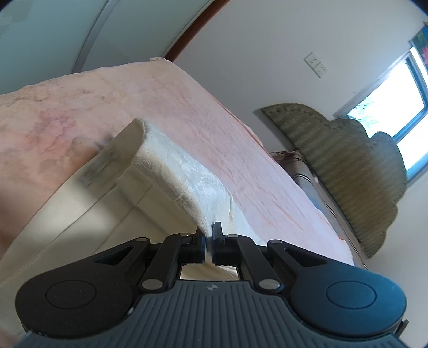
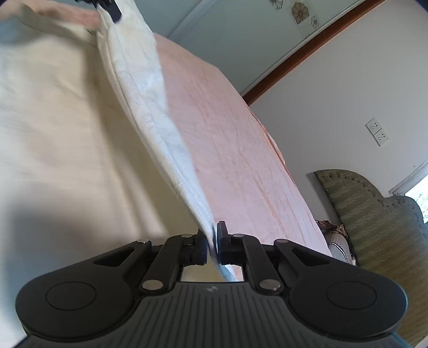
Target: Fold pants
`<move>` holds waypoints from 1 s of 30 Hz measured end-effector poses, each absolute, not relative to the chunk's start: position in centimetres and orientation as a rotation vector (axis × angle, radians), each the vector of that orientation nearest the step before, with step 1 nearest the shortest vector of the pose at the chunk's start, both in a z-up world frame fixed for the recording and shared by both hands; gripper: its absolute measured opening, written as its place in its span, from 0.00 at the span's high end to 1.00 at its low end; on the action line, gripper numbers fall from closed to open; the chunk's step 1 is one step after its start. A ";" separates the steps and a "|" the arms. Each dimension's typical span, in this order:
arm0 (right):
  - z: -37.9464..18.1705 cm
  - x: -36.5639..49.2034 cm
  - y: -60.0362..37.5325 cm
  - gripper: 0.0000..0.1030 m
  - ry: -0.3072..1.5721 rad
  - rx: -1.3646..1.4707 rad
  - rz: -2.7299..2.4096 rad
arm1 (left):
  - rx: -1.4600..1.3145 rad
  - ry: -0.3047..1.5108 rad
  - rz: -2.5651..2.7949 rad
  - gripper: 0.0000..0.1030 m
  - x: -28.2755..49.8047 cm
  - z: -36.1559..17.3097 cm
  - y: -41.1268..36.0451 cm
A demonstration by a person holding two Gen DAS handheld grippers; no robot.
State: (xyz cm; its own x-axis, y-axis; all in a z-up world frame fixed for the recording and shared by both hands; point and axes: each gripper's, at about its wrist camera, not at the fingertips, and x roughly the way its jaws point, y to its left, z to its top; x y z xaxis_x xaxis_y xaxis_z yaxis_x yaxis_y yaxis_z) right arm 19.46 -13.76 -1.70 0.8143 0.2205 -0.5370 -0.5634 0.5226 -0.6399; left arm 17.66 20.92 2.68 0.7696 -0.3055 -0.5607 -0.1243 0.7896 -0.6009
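Nearest the left wrist camera, the black two-finger left gripper (image 1: 209,239) is pinched tight on a raised edge of the cream cloth pants (image 1: 171,171), its jaws pressed together with only the thin fabric between them. The pants rise from that grip as a fleecy white fold, with a small grey label (image 1: 100,166) on the smoother cream panel beside it. The rest of the garment lies on the pink quilted bedspread (image 1: 227,150).

In the right wrist view, the black right gripper (image 2: 213,242) is likewise clamped on the pants (image 2: 149,107), holding a taut ridge of fabric that runs up and away to the left gripper (image 2: 111,9) at the top of the frame. Left of that ridge the cream cloth spreads wide and hides that side of the bedspread (image 2: 235,139).

Beyond the bed stand an olive-green padded headboard (image 1: 347,171), a white wall socket (image 1: 316,64) and a bright window (image 1: 396,107).
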 end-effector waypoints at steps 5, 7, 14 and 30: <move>-0.3 12.2 -13.6 0.95 0.415 -0.853 0.531 | -0.633 0.691 -0.137 0.97 13.3 2.7 22.5; 0.0 9.5 -13.3 0.95 0.423 -0.815 0.555 | -0.614 0.699 -0.134 0.97 11.7 2.5 23.0; -1.8 3.8 -12.5 0.95 0.483 -0.722 0.602 | -0.512 0.780 -0.106 0.97 8.9 0.9 23.0; -4.0 1.4 -11.8 0.93 0.491 -0.618 0.606 | -0.287 0.774 0.044 0.89 7.5 -0.9 21.2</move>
